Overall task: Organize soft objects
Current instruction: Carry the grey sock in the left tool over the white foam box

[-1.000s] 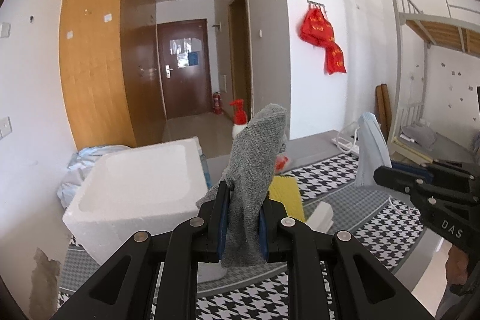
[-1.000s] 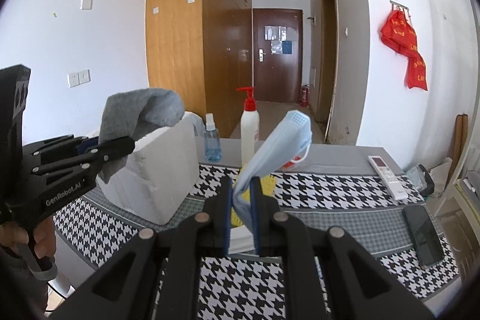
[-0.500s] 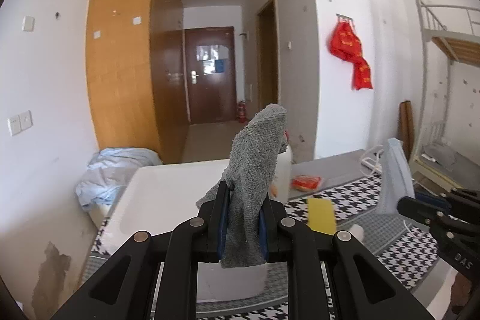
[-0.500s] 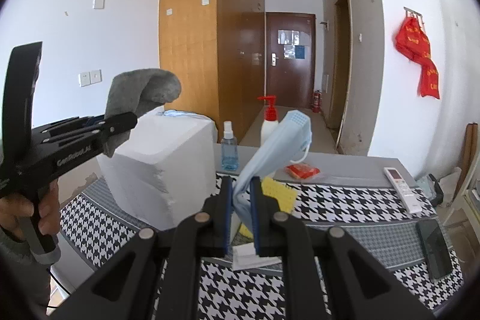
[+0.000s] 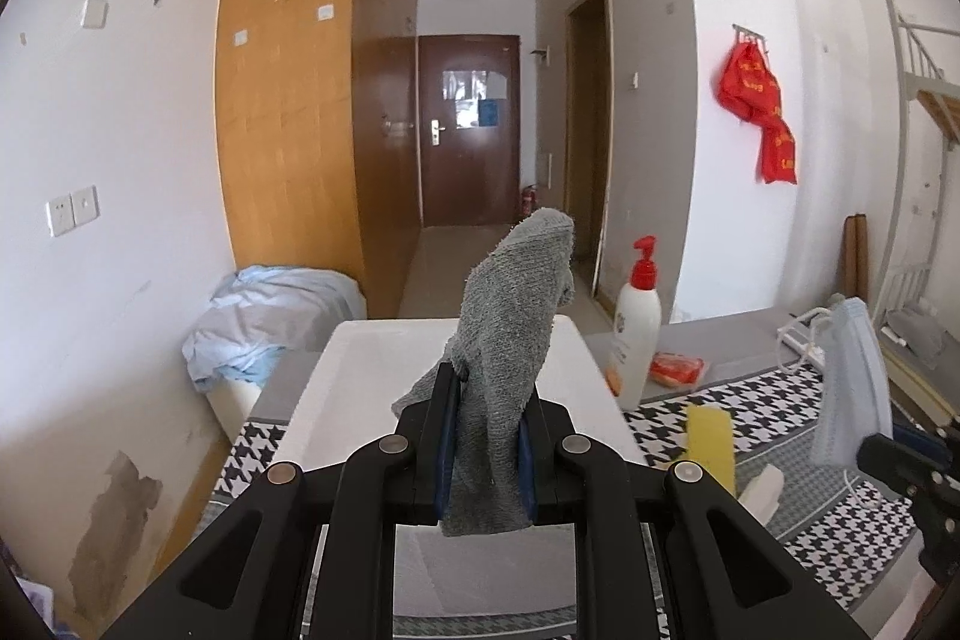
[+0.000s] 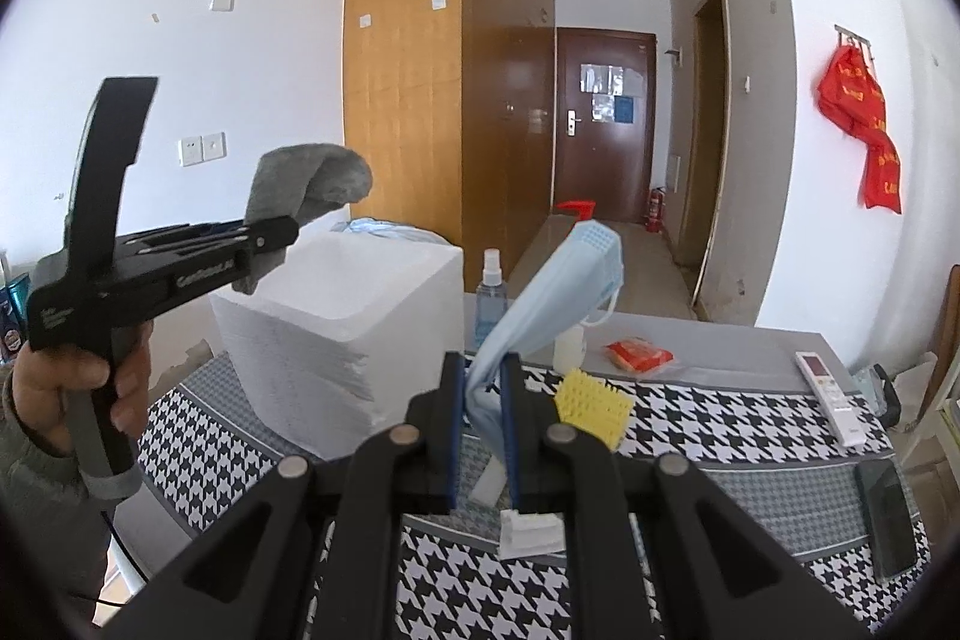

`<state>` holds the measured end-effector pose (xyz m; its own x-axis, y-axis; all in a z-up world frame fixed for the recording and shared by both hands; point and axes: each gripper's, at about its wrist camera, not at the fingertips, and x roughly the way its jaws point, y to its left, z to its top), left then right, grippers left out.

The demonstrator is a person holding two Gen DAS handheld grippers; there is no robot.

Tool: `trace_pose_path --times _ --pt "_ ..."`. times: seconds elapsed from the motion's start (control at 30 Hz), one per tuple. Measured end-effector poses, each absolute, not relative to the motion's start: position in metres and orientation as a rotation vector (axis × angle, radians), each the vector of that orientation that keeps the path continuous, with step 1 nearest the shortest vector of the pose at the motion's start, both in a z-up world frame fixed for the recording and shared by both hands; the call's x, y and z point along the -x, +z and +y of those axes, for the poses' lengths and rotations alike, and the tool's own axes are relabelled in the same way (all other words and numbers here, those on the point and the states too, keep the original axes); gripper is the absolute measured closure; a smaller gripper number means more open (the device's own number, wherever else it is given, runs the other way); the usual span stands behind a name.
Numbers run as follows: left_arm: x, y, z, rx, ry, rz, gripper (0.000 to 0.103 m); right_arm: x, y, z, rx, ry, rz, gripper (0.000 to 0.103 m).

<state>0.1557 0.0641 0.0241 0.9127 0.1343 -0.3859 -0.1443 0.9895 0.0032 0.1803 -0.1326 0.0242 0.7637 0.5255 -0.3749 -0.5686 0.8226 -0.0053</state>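
The left gripper (image 5: 485,451) is clamped on a grey terry cloth (image 5: 510,340), a nubby, limp piece that stands up between the blue pads and flops over at its top toward 1 o'clock. Just beyond it, at 12 o'clock, sits the white foam box (image 5: 372,388), blocky and matte, its open top below the cloth. In the right wrist view the right gripper (image 6: 482,415) pinches a pale blue pleated face mask (image 6: 558,292) by its lower end; the mask rises stiffly toward 1 o'clock, an ear loop dangling from its upper edge. At 9 o'clock a hand (image 6: 72,388) grips the left tool's handle. On the houndstooth cloth (image 6: 720,418), at 2 o'clock from the right gripper, lies a yellow bristled pad (image 6: 594,403). Farther back stand a clear spray bottle (image 6: 491,292) and a red crinkled packet (image 6: 639,355); a white remote (image 6: 831,397) lies at 3 o'clock.
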Motion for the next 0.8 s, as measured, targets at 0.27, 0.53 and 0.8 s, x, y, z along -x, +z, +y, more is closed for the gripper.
trace_pose_path --times 0.27,0.53,0.8 --pt "-0.171 0.024 0.076 0.054 0.156 0.432 0.085 -0.178 0.029 -0.124 0.132 0.616 0.357 0.088" --pt "-0.188 0.017 0.089 0.064 0.182 0.475 0.085 -0.178 0.029 -0.110 0.150 0.637 0.355 0.088" --pt "-0.201 0.011 0.100 0.078 0.194 0.518 0.085 -0.183 0.027 -0.108 0.157 0.631 0.363 0.088"
